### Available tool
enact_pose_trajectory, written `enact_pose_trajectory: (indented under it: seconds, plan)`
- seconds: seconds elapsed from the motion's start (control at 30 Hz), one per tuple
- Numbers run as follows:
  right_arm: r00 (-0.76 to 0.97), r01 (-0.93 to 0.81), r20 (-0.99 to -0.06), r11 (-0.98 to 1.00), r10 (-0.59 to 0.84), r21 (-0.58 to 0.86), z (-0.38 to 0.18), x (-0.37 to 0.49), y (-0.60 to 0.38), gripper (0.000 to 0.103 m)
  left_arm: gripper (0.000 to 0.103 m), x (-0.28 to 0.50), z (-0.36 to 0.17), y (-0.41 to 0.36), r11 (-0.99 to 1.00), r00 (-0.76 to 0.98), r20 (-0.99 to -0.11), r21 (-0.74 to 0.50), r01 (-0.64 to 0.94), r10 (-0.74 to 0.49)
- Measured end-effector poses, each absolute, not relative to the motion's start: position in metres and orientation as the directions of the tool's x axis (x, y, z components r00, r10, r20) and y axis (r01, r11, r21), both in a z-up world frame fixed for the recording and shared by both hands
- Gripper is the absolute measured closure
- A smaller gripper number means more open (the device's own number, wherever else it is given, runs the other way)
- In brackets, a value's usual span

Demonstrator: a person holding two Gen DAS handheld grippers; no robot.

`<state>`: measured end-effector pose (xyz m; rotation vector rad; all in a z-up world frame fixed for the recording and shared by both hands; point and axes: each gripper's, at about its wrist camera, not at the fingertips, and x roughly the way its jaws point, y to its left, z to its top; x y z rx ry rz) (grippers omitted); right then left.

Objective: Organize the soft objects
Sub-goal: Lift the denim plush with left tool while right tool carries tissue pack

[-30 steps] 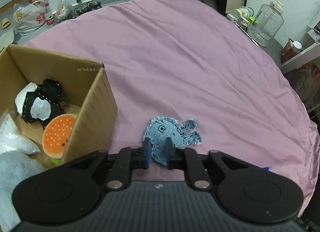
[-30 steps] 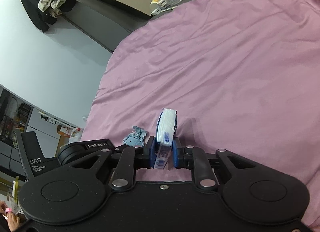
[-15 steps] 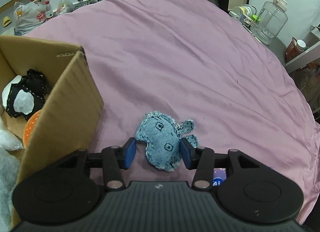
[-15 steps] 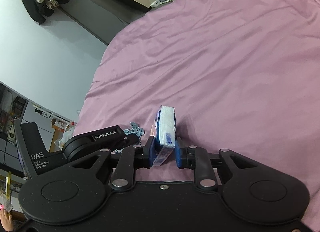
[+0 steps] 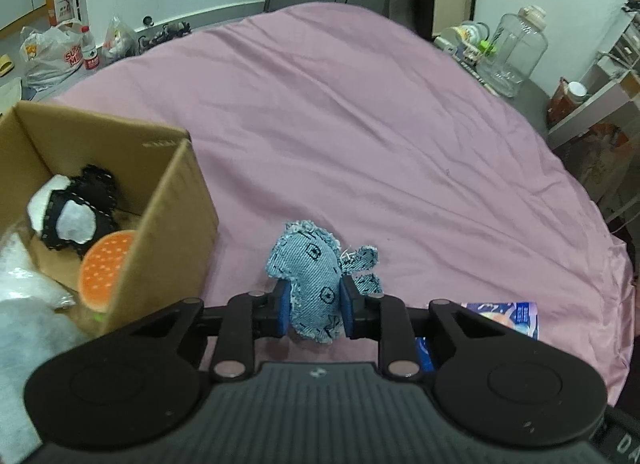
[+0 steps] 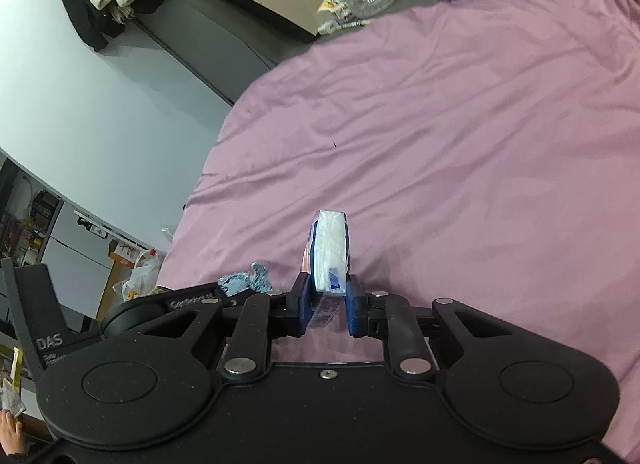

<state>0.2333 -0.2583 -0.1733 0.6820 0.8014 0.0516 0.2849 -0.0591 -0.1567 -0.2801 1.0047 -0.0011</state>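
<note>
Your left gripper [image 5: 313, 310] closing on one denim elephant toy [image 5: 314, 284] over the pink sheet [image 5: 360, 136], beside the cardboard box [image 5: 176, 224] holding one burger plush [image 5: 105, 270], your right gripper [image 6: 327, 310] clenched on one tissue pack [image 6: 330, 250], a clear jug [image 5: 514, 50] far off.

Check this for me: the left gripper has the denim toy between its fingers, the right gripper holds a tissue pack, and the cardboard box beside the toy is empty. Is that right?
Not quite. The cardboard box is not empty: the left wrist view shows an orange burger toy and a black and white plush inside it. The rest stands: the left gripper, jaws closing, has the denim toy between its fingers, and the right gripper holds the tissue pack.
</note>
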Motion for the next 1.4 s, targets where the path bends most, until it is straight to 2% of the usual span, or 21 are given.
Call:
enact_pose_trajectory:
  seconds: [0.87,1.4]
  plan:
    - [0.799,0.075,-0.54,0.847,0.265,0.526,-0.09,0.182,-0.237,0.085,0.079,0.22,-0.071,-0.024,0.96,0.645,-0.742,-0.277,-0.049,-0.181]
    - [0.816,0.001,-0.5,0.865,0.29,0.502,-0.06,0.168,-0.199,0.085,0.079,0.19,-0.05,0.017,0.954,0.681,-0.713,-0.291,-0.073,-0.166]
